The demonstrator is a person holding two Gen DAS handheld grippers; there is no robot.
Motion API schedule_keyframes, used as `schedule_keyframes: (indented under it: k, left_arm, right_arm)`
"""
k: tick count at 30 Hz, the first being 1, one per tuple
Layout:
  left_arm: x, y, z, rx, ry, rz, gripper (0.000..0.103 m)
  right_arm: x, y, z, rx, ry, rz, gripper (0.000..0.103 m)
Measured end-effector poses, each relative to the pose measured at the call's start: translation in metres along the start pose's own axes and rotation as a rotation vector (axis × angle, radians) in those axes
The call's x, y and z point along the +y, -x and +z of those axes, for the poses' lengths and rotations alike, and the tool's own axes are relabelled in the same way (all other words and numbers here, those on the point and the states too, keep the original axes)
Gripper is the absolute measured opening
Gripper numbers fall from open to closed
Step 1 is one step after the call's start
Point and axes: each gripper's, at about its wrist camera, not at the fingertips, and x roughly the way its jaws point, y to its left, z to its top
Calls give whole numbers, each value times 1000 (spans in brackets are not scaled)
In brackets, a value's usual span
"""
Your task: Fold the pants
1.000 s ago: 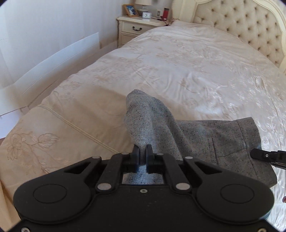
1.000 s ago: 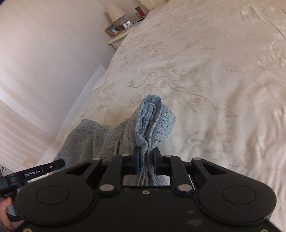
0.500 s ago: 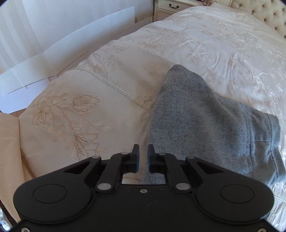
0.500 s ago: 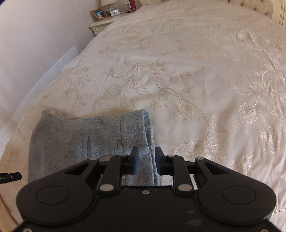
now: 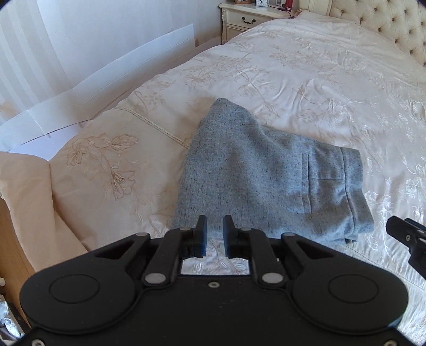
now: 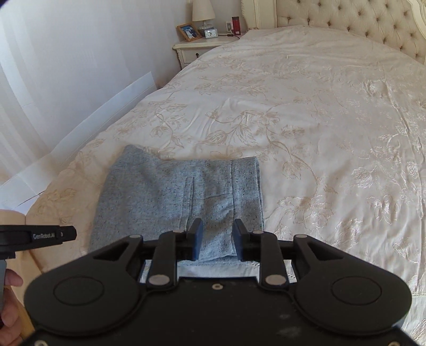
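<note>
The grey speckled pants (image 5: 261, 181) lie folded into a compact stack on the cream bedspread (image 5: 319, 79), waistband and pocket seam toward the right. The same pants (image 6: 181, 197) lie flat near the bed's foot in the right wrist view. My left gripper (image 5: 214, 230) hovers above the near left edge of the stack, its jaws opening with nothing between them. My right gripper (image 6: 217, 234) hangs over the near right edge, jaws opening, nothing pinched. The other gripper's tip shows at each frame's side.
A tufted headboard (image 6: 346, 18) stands at the far end. A nightstand (image 6: 191, 50) holds a lamp, photo frame and clock. White boards (image 5: 106, 79) lean along the wall to the left. A pillow-like embroidered cover (image 5: 101, 165) lies left of the pants.
Both grippers let go of the pants, which dropped from lifted peaks into a flat folded stack. Both grippers then pulled back and up, their jaws spreading.
</note>
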Motion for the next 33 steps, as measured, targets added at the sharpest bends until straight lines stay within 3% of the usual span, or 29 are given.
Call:
schedule_keyframes:
  k: [13, 28, 30, 32, 33]
  left_arm:
    - [-24, 47, -32, -23, -28, 42, 21]
    - [-37, 65, -47, -45, -43, 63, 23]
    - [-38, 66, -48, -50, -48, 62, 25]
    - [-39, 69, -49, -61, -48, 65, 41]
    - [-40, 70, -49, -68, -51, 65, 43]
  right_arm:
    - [-9, 60, -22, -12, 9, 32, 28]
    - [-10, 82, -33, -22, 42, 39, 29]
    - [-9, 83, -33, -21, 43, 38, 29]
    - [-9, 84, -34, -22, 45, 38, 29]
    - [-9, 84, -34, -22, 46, 37, 29]
